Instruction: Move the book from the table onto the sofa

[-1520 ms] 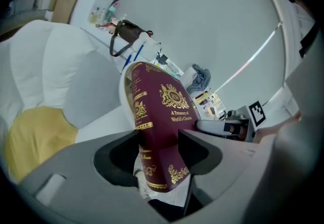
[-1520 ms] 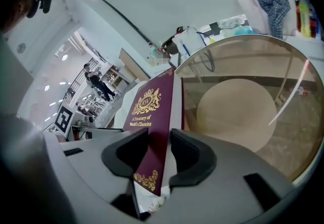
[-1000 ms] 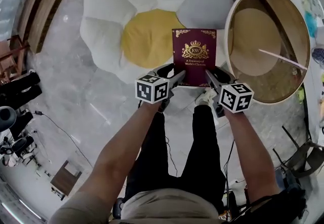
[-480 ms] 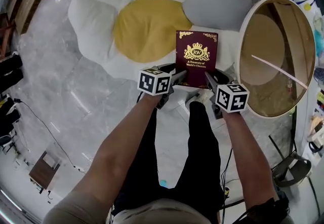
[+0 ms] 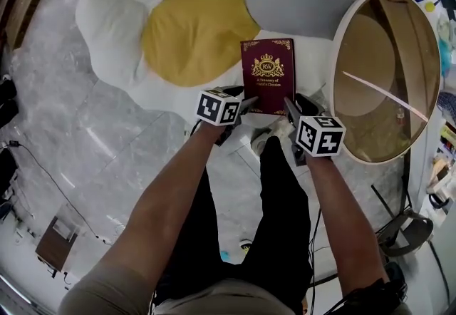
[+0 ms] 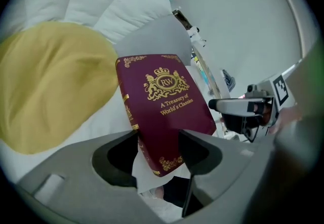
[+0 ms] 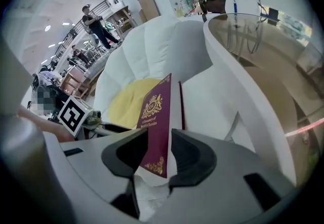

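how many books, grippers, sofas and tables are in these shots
book: 1
grippers: 2 (left gripper, right gripper)
sofa: 1
table: 1
total: 5

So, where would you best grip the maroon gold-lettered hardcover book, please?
Probably the near bottom corners, from the person's side: the maroon hardcover book is thin and flat, so jaws pinch across its covers, as the left gripper and right gripper do.
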The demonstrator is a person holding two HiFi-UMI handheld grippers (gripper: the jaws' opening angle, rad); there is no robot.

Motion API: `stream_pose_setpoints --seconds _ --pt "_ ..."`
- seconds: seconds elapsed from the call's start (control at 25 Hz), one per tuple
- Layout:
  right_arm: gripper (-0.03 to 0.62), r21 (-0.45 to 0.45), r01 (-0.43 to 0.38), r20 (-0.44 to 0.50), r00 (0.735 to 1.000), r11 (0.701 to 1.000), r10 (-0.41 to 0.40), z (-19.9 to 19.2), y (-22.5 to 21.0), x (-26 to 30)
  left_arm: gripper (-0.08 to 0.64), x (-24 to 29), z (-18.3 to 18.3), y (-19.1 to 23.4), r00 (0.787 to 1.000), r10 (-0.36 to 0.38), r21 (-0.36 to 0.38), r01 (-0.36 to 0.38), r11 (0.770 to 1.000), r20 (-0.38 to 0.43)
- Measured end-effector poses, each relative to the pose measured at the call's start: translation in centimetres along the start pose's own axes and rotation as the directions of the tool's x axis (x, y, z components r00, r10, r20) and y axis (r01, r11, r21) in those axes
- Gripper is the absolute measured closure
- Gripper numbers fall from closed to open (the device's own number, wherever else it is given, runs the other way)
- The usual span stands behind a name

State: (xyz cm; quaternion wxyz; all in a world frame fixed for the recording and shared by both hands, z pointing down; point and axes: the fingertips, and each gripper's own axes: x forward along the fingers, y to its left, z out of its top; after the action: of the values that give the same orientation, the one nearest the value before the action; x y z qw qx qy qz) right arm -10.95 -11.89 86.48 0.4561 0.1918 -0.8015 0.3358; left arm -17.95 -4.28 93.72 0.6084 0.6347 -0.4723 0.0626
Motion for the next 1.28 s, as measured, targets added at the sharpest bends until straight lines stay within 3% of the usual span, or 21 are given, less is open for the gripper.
stream_pose_setpoints --seconds 0.24,0.48,0.68,0.84,1.08,1.28 --pt "0.454 -0.002 0.003 0.012 1.000 1.000 -0.003 -0.2 0.7 -2.4 0.318 -2.6 0.8 -0.1 0.999 0.027 0.041 -0.026 0.999 -0.019" --pt "0.505 -0.004 -0.002 0.046 0.999 1.000 0.002 0.8 3.1 -6.7 0.318 -7.9 1.9 -3.4 0.999 0.026 0.090 -0.024 0.996 -0.025" --pt "0.561 -0.004 -0.031 0.089 0.996 1.000 0.031 1.6 6.3 -11.7 0.326 -13.0 2.0 -8.7 0.999 -0.032 0.143 0.037 0.989 -0.039" --pt "0.574 -0.017 -0.046 0.112 0.993 0.999 0.048 1.9 9.2 -16.4 0.387 -17.0 2.0 -13.6 0.994 -0.092 0.193 0.103 0.976 -0.065" --pt "0.578 0.006 -0.075 0.170 0.983 0.997 0.072 3.3 13.5 -24.2 0.531 -23.7 4.7 -22.1 0.975 -0.215 0.270 0.222 0.937 -0.056" --pt "0.580 0.038 -0.056 0.230 0.972 0.998 0.045 3.8 16.4 -30.1 0.552 -29.1 6.4 -29.1 0.950 -0.290 0.372 0.314 0.874 -0.119"
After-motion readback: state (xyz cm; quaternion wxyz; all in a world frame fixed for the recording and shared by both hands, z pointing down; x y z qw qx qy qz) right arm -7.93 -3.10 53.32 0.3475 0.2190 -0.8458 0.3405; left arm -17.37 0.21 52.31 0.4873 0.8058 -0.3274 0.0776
